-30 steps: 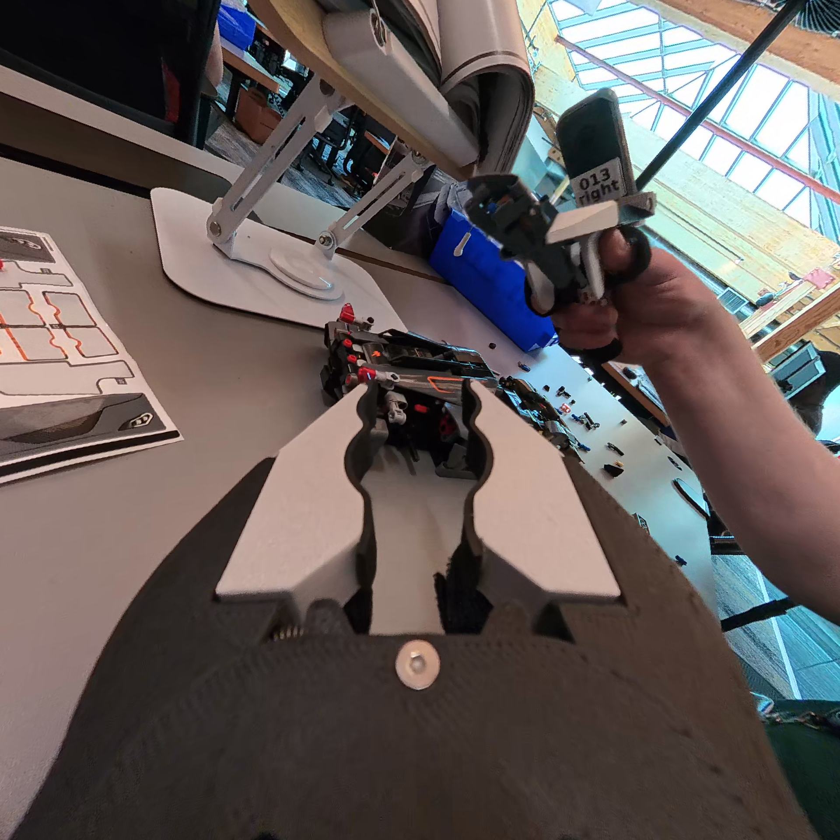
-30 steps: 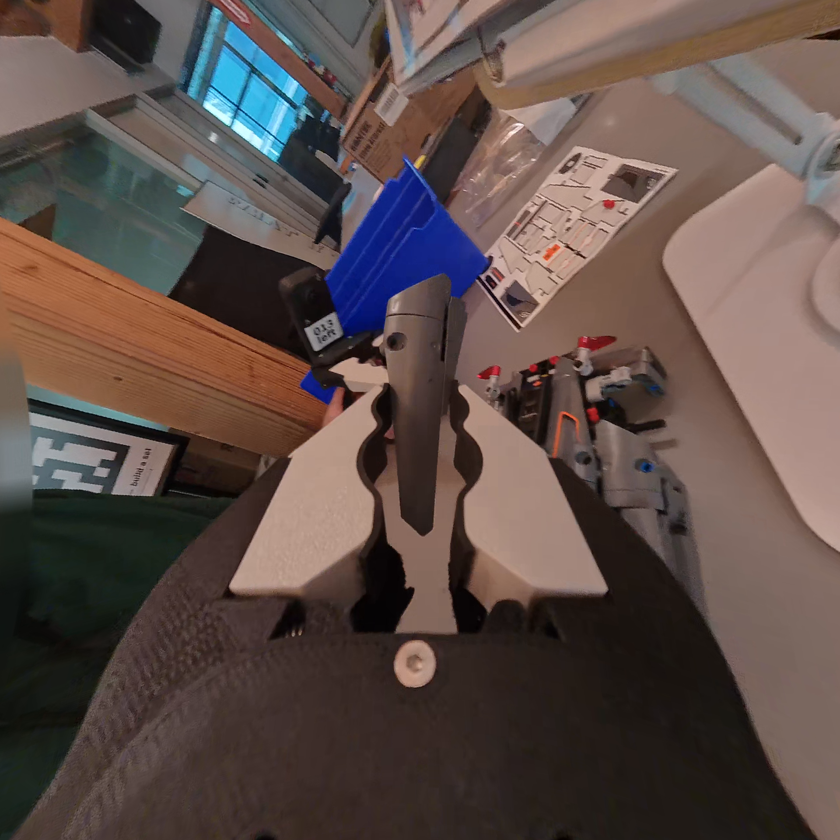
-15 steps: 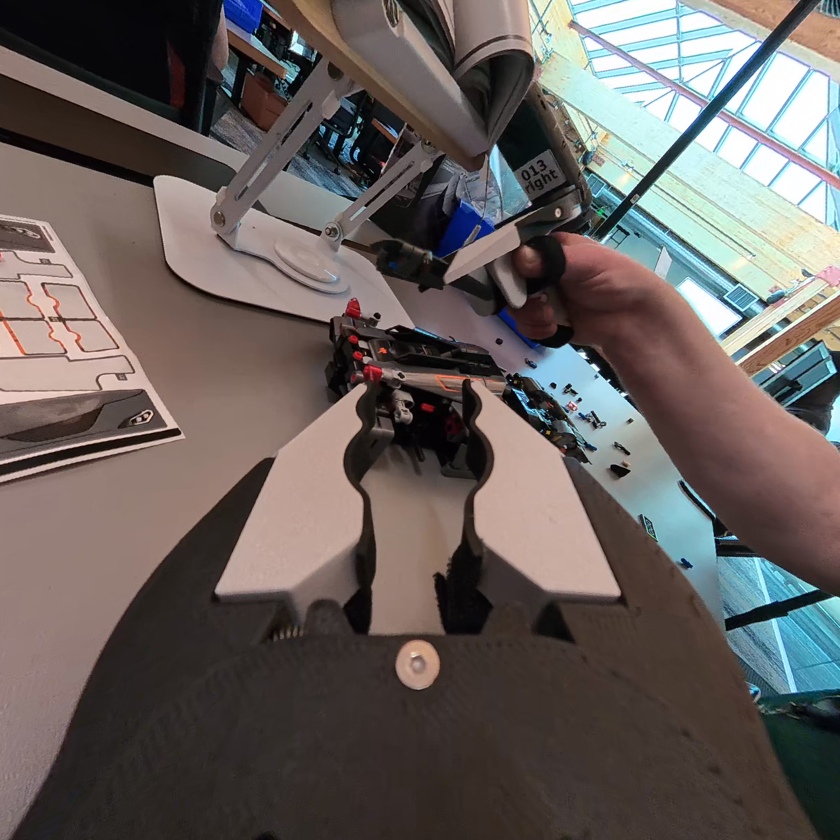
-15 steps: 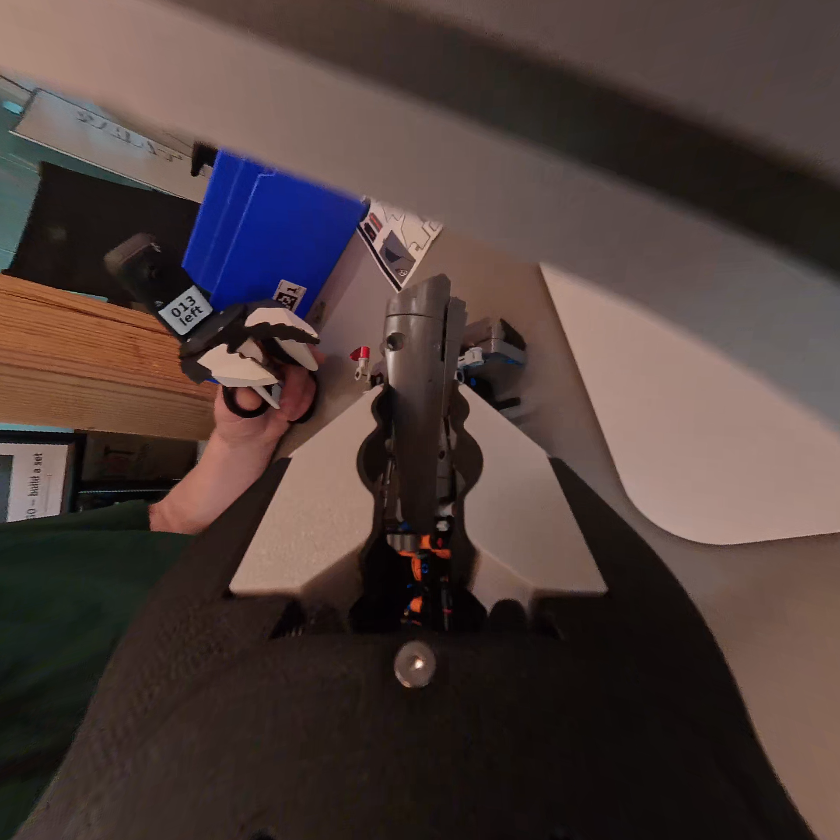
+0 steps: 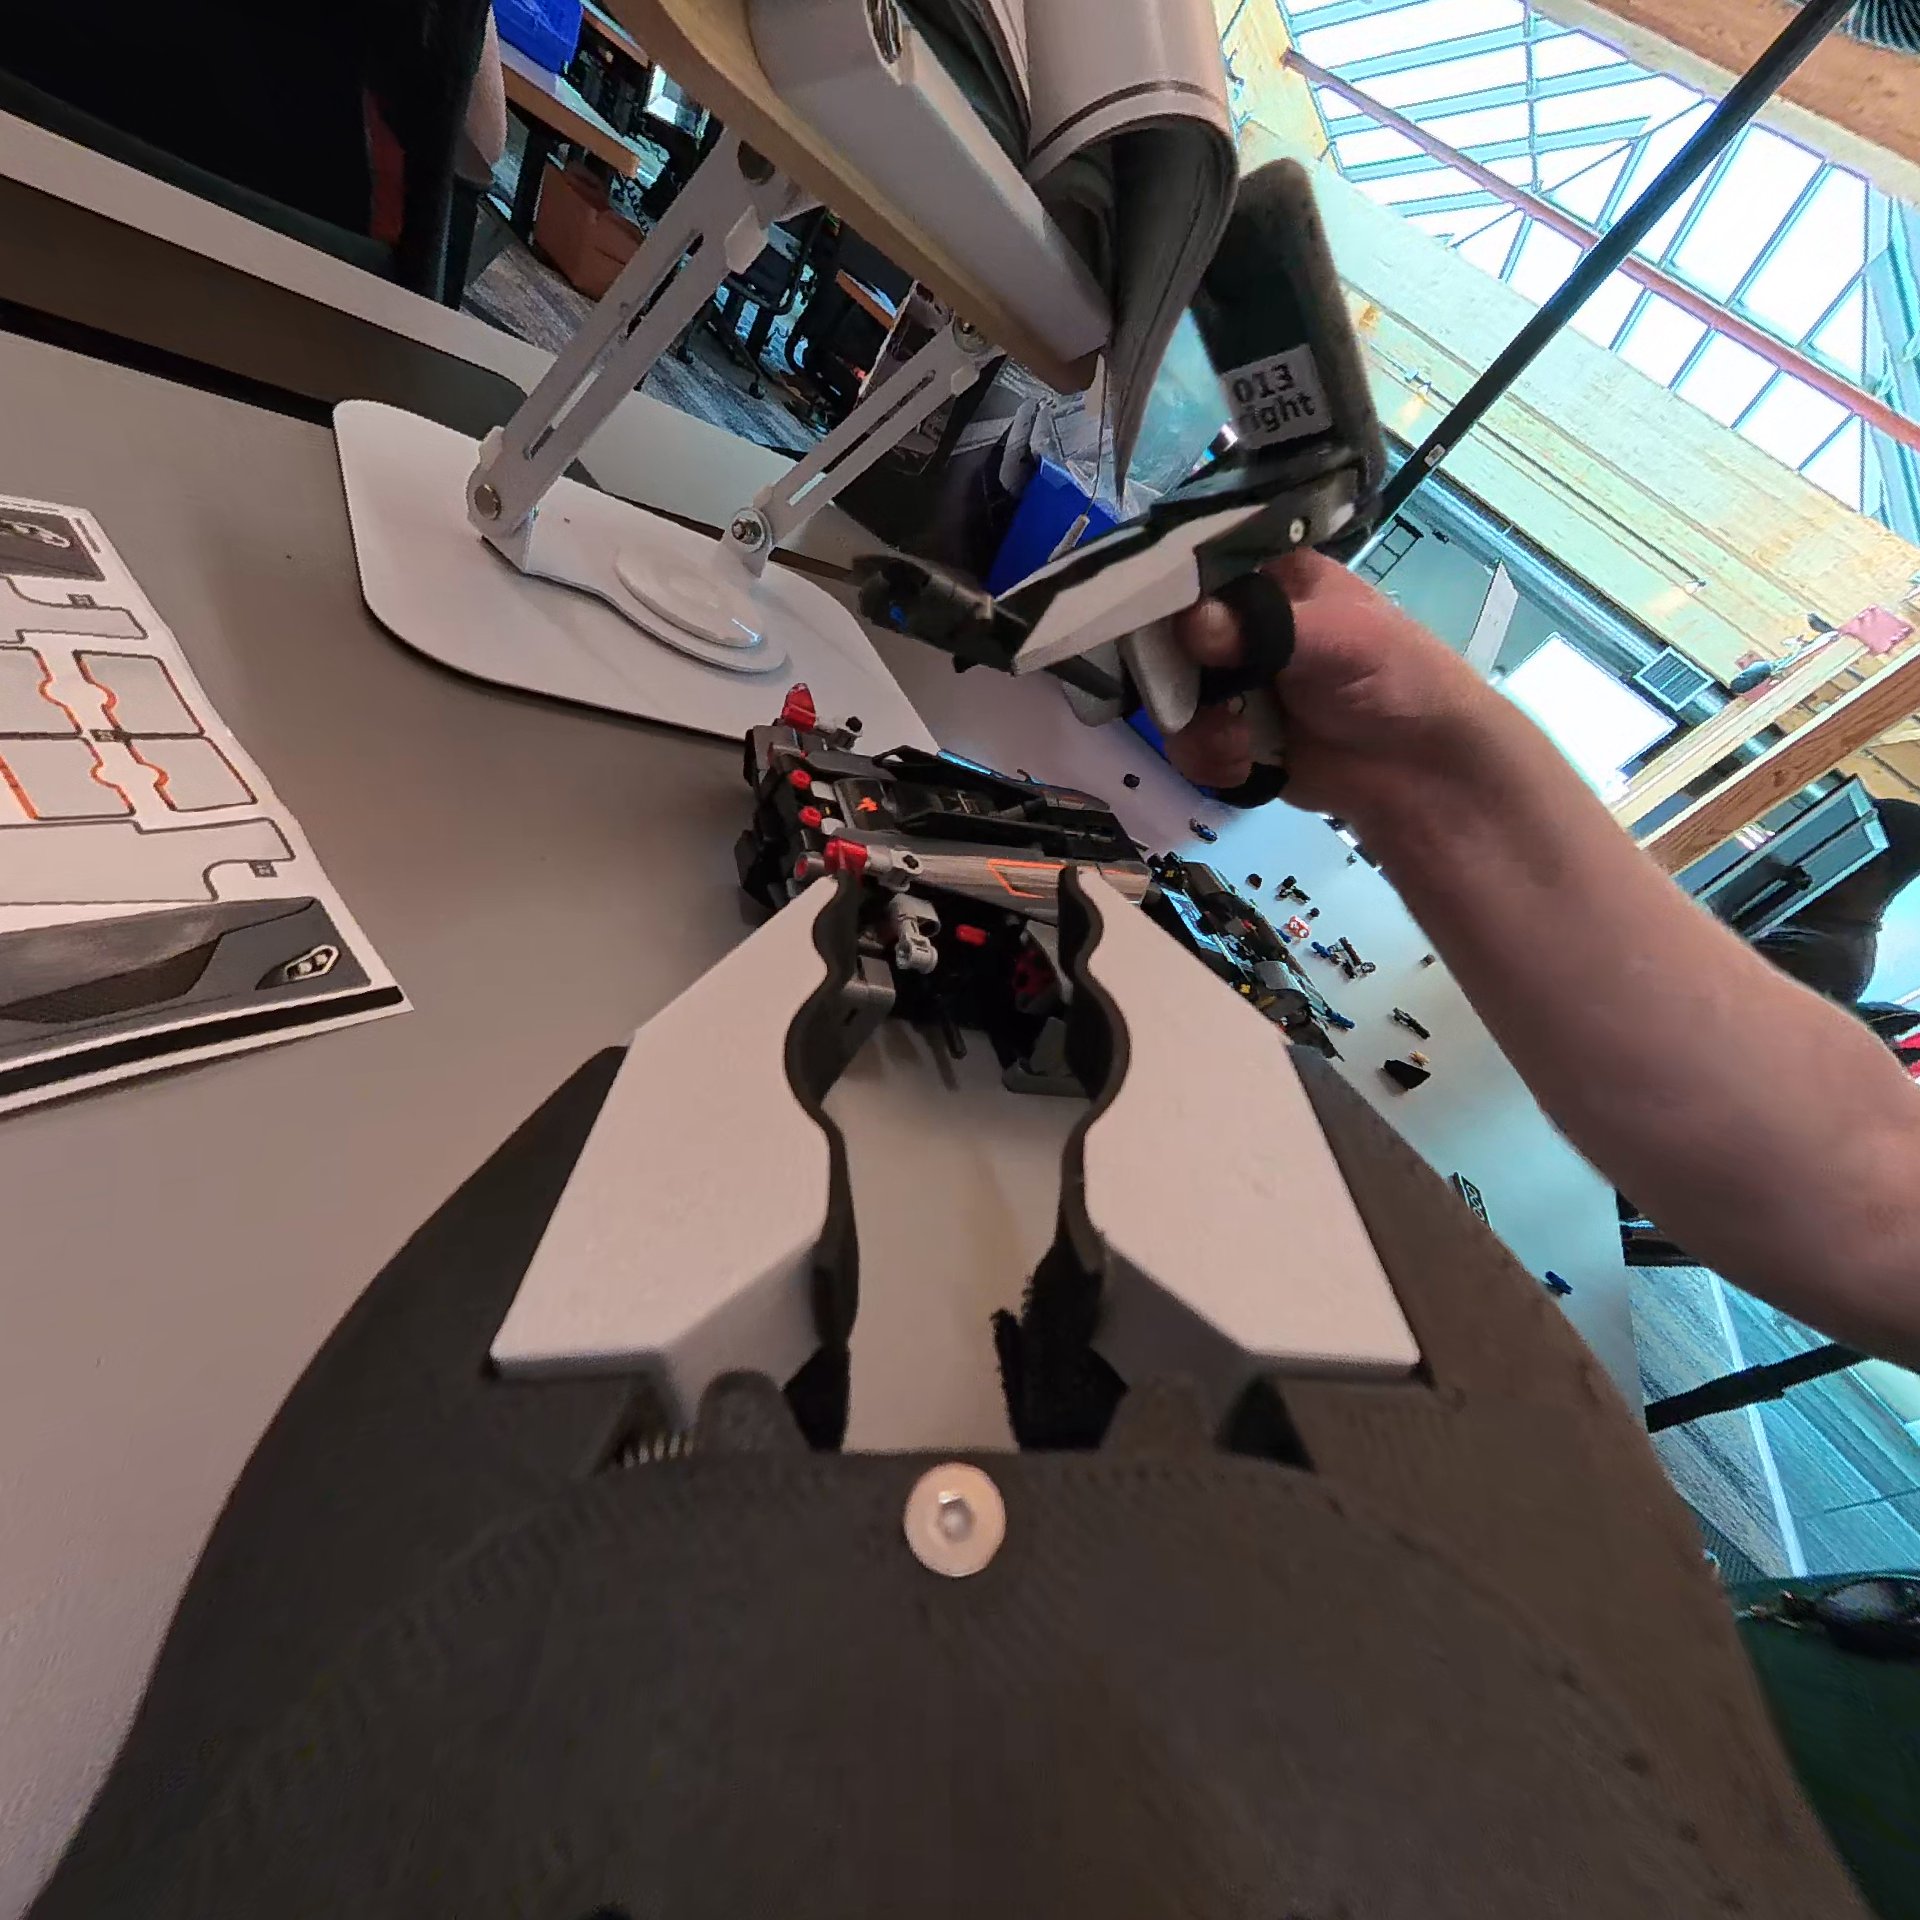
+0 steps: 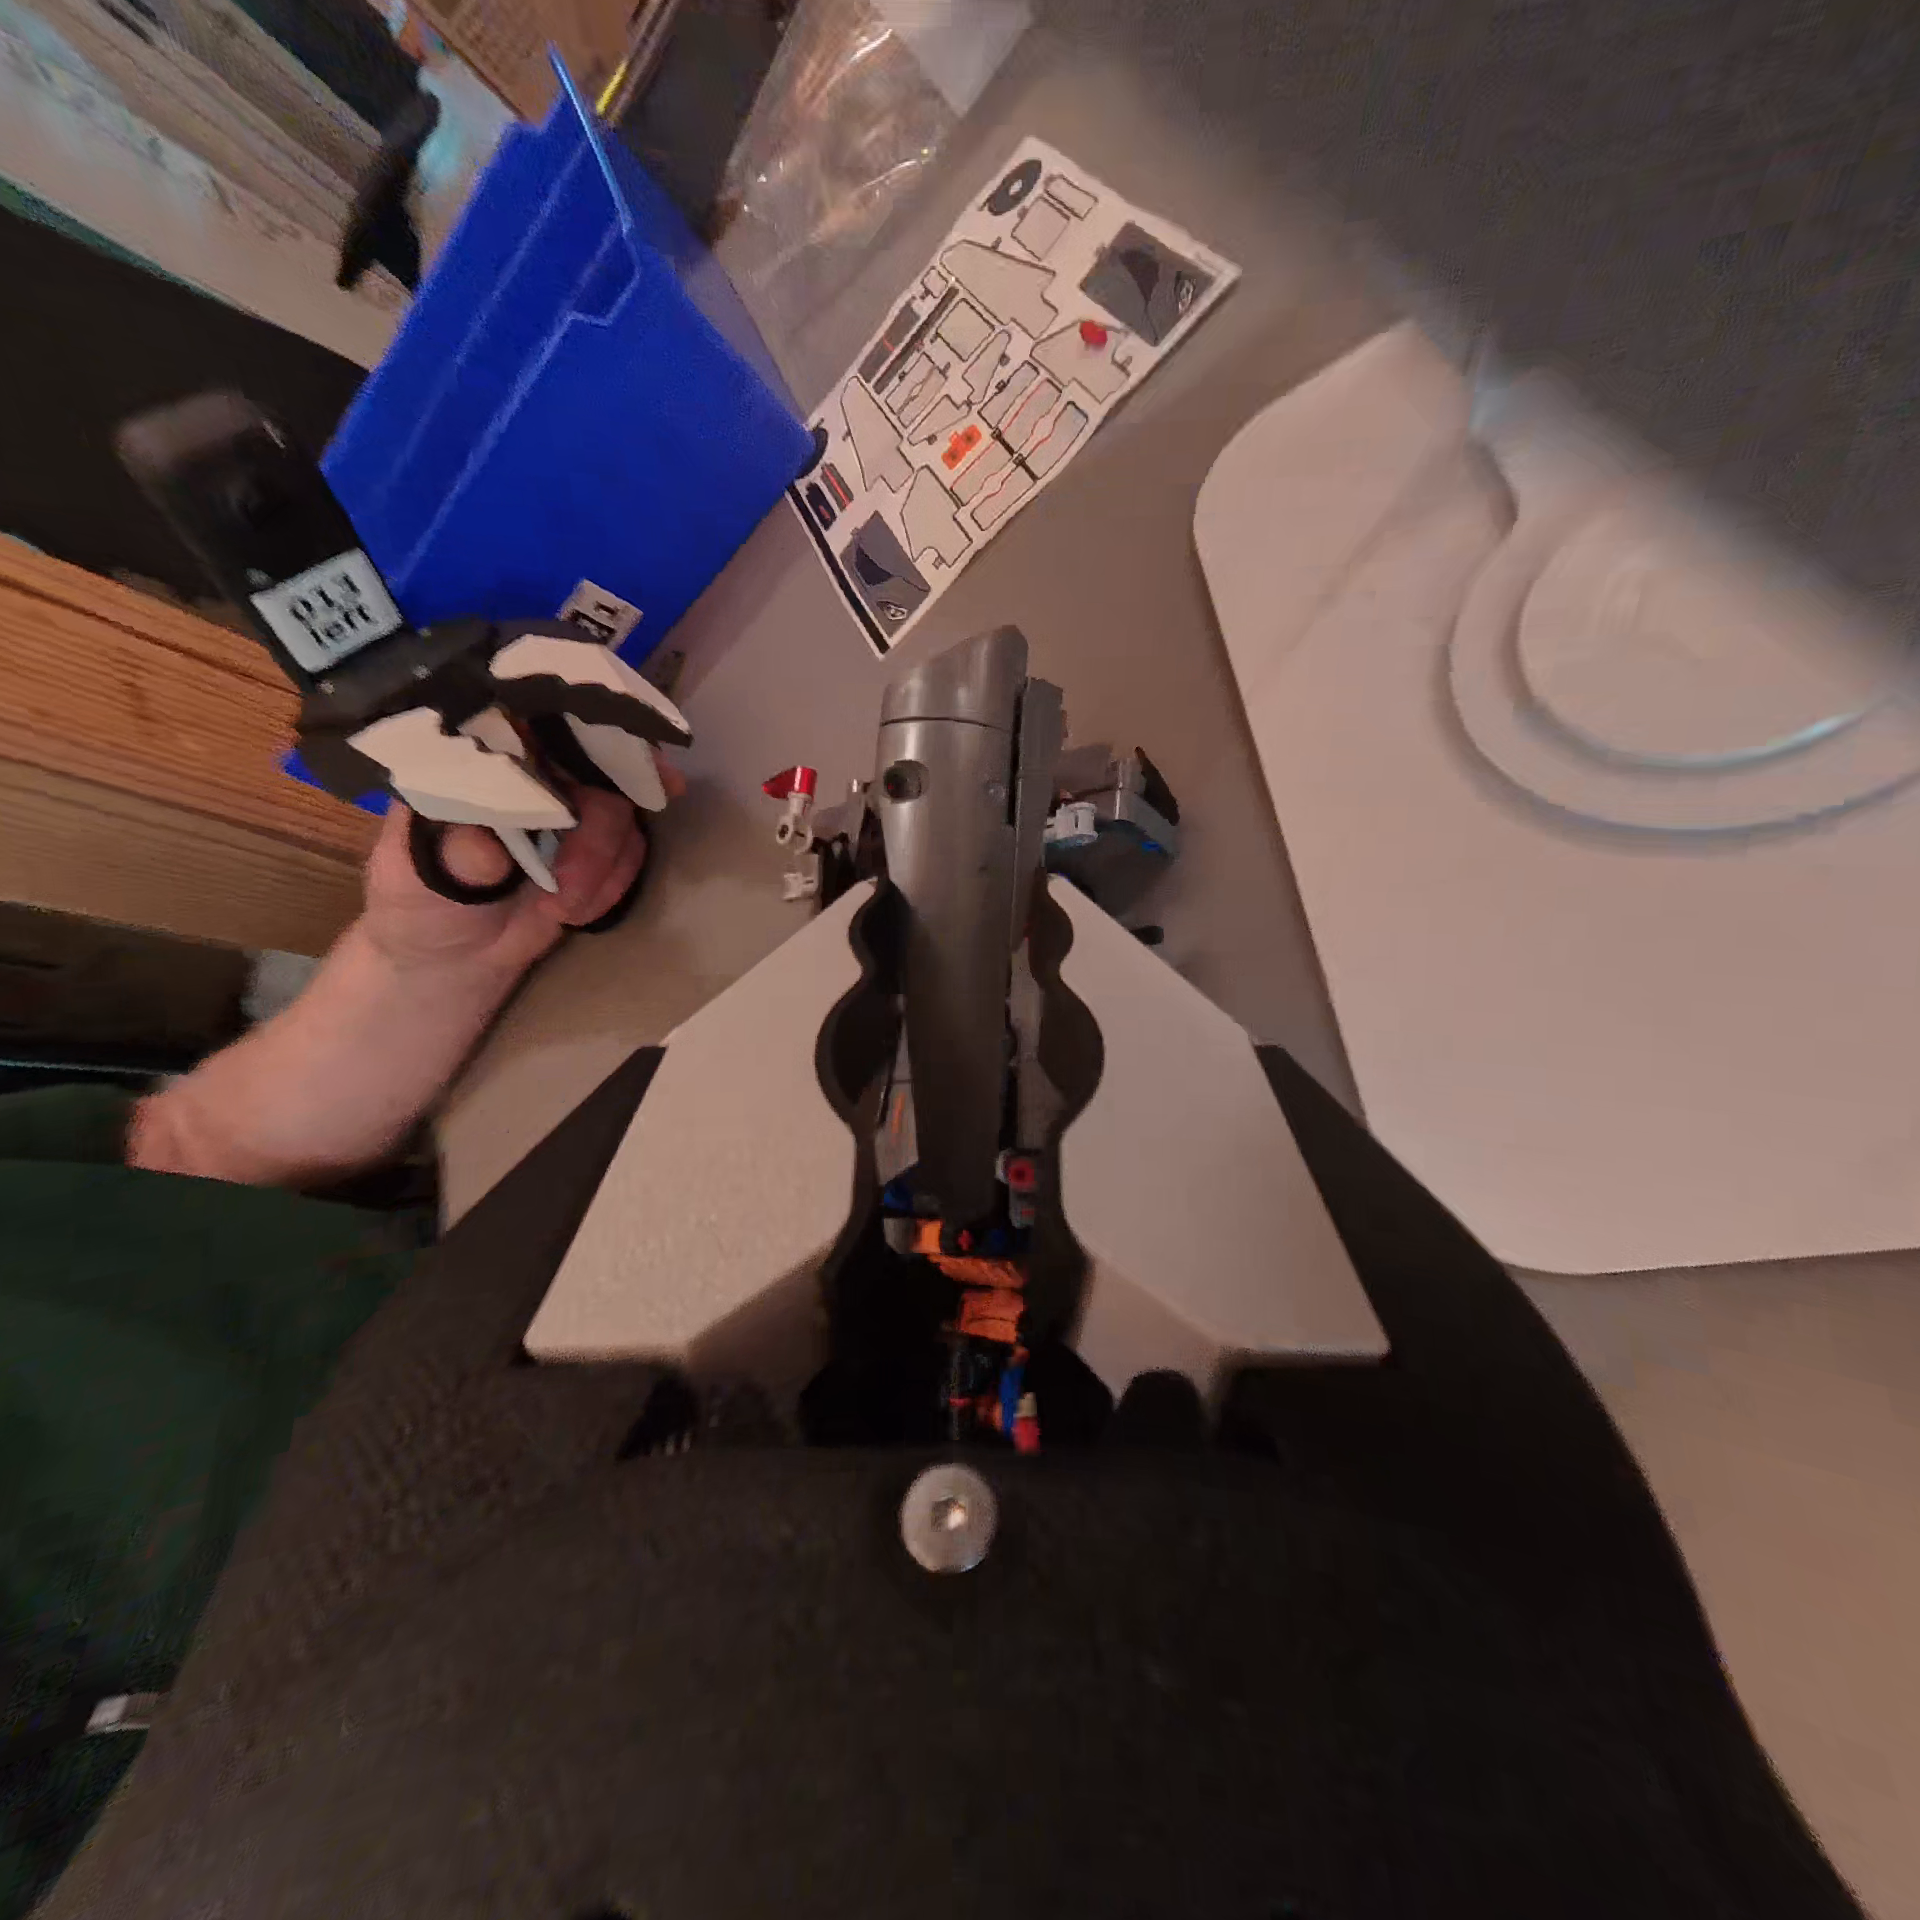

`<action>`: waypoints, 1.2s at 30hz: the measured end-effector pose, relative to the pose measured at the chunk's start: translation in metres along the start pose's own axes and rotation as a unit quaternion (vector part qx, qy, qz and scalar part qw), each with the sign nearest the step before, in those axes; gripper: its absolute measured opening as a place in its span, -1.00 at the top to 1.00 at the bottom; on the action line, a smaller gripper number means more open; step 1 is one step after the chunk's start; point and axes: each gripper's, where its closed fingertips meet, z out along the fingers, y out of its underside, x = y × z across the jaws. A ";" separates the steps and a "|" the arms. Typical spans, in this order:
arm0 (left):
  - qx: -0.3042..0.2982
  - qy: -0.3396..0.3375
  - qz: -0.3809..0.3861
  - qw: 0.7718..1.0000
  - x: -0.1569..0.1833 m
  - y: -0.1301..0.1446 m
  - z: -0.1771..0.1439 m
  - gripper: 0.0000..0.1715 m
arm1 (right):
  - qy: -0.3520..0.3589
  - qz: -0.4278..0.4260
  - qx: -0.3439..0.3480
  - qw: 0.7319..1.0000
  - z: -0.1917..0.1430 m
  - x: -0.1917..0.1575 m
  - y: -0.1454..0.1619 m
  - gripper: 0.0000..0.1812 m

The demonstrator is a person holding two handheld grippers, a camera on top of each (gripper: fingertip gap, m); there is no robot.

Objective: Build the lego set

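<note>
My right gripper [image 6: 961,935] pinches a long grey lego panel [image 6: 951,904], which runs lengthwise between its 2 fingers; orange and blue pieces show at the panel's rear end. My left gripper [image 5: 961,914] is spread with nothing between its fingers, its tips just short of the lego car [image 5: 935,831] on the grey table [image 5: 468,831]. A blue bin [image 6: 561,416] stands to the left of my right gripper; I cannot tell its contents. A sticker sheet [image 6: 1008,395] lies ahead. The white stand base [image 5: 582,603] sits beyond the car. Small loose pieces [image 5: 1340,945] are scattered to the right of my left gripper.
</note>
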 end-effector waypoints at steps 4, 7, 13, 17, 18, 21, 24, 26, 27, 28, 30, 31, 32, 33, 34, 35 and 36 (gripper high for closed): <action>-0.004 0.000 -0.002 1.000 -0.001 0.001 0.002 0.57 | 0.112 -0.101 -0.033 0.988 0.000 0.014 0.011 0.75; -0.006 -0.002 -0.002 1.000 -0.002 0.001 0.003 0.57 | 0.176 -0.150 -0.055 0.971 0.002 0.021 0.012 0.75; -0.003 -0.005 -0.001 1.000 -0.002 0.000 0.002 0.57 | 0.223 -0.181 -0.091 0.953 0.018 0.033 0.013 0.74; -0.006 -0.006 0.000 1.000 -0.002 0.001 0.003 0.57 | 0.220 -0.168 -0.111 0.954 0.023 0.035 0.016 0.74; -0.007 -0.006 0.000 1.000 -0.002 0.001 0.003 0.57 | 0.218 -0.166 -0.113 0.955 0.024 0.036 0.016 0.74; -0.007 -0.005 0.000 1.000 -0.002 0.001 0.003 0.57 | 0.216 -0.170 -0.122 0.954 0.024 0.037 0.016 0.74; -0.007 -0.005 -0.001 1.000 -0.002 0.001 0.003 0.57 | 0.224 -0.176 -0.126 0.950 0.020 0.039 0.013 0.75; -0.007 -0.004 -0.001 1.000 -0.002 0.001 0.003 0.57 | 0.242 -0.186 -0.130 0.943 0.016 0.042 0.012 0.74; -0.007 -0.004 -0.001 1.000 -0.002 0.001 0.003 0.57 | 0.240 -0.186 -0.134 0.943 0.017 0.042 0.012 0.74; -0.008 -0.004 -0.001 1.000 -0.002 0.001 0.003 0.57 | 0.232 -0.183 -0.136 0.946 0.018 0.040 0.013 0.74; -0.008 -0.004 -0.001 1.000 -0.002 0.002 0.003 0.57 | 0.228 -0.177 -0.138 0.948 0.021 0.040 0.014 0.74; -0.008 -0.004 -0.001 1.000 -0.002 0.002 0.003 0.57 | 0.233 -0.180 -0.140 0.945 0.021 0.042 0.014 0.74; -0.008 -0.004 -0.001 1.000 -0.002 0.001 0.003 0.57 | 0.236 -0.186 -0.142 0.943 0.021 0.043 0.014 0.74; -0.007 -0.004 -0.002 1.000 -0.002 0.001 0.003 0.57 | 0.237 -0.191 -0.142 0.942 0.021 0.042 0.013 0.74; -0.007 -0.004 -0.002 1.000 -0.002 0.001 0.003 0.57 | 0.242 -0.199 -0.139 0.939 0.021 0.041 0.011 0.74; -0.007 -0.004 -0.002 1.000 -0.002 0.001 0.003 0.57 | 0.253 -0.212 -0.139 0.934 0.020 0.042 0.010 0.74; -0.007 -0.004 -0.002 1.000 -0.002 0.001 0.003 0.57 | 0.264 -0.226 -0.140 0.927 0.018 0.042 0.008 0.74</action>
